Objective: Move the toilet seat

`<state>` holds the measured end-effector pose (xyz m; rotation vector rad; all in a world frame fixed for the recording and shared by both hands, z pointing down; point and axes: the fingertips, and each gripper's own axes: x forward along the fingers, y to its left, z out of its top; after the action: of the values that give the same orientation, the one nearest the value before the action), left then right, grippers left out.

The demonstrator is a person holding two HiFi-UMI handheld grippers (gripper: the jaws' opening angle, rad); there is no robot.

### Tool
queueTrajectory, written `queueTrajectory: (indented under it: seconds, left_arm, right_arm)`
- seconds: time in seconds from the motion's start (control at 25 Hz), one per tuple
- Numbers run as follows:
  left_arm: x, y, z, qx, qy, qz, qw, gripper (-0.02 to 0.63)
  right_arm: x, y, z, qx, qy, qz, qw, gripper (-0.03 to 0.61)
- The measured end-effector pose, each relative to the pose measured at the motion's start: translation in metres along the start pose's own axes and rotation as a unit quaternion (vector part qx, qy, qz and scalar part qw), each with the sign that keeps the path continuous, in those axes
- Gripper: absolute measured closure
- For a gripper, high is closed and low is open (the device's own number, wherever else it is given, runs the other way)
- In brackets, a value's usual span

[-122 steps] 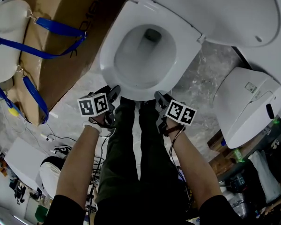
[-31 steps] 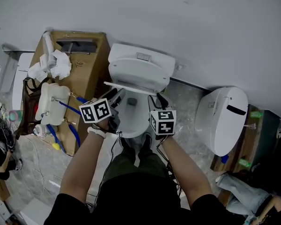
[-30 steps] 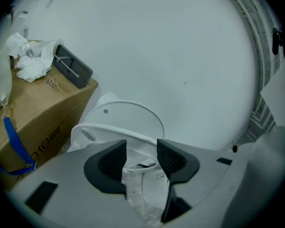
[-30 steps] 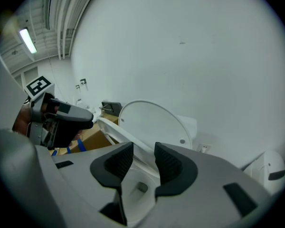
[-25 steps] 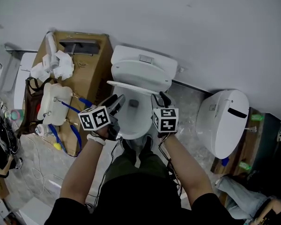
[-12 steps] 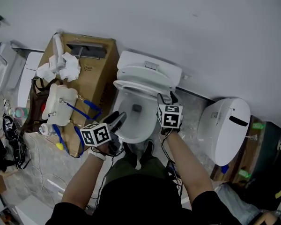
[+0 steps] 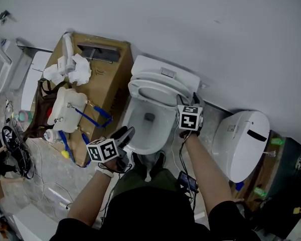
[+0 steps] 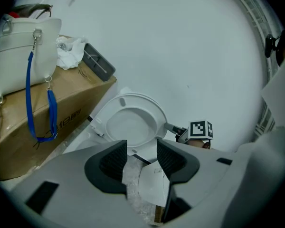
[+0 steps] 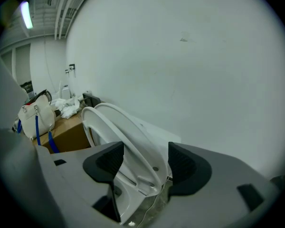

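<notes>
The white toilet seat (image 7: 153, 87) stands raised, leaning back toward the tank (image 7: 166, 73) above the open bowl (image 7: 148, 129). My right gripper (image 7: 188, 101) is at the seat's right edge. In the right gripper view the seat's rim (image 9: 133, 137) runs between the jaws of the right gripper (image 9: 145, 152), which have just been opening, and the pads stand off it. My left gripper (image 7: 126, 133) hangs open and empty by the bowl's front left. In the left gripper view the seat (image 8: 133, 99) lies well ahead of the left gripper (image 8: 141, 151).
A cardboard box (image 7: 98, 79) with a white blue-strapped bag (image 7: 67, 107) stands left of the toilet. A second white toilet (image 7: 241, 137) sits to the right. The grey wall (image 7: 215, 29) is close behind the tank. Cables lie on the floor at far left (image 7: 15, 154).
The seat has swung from half raised to upright against the tank. The right gripper rose with its edge and spread its jaws. The left gripper came off the seat and drew back to the bowl's front.
</notes>
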<state>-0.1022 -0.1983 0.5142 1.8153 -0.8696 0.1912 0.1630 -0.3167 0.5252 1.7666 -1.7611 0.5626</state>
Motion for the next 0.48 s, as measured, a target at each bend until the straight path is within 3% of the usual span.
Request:
queueTrajectory:
  seconds: [0.48]
  left_arm:
    - [-0.008, -0.004, -0.005, -0.007, -0.002, -0.002, 1.0, 0.408]
  right_arm:
    - [0.016, -0.014, 0.006, -0.002, 0.004, -0.008, 1.0, 0.291]
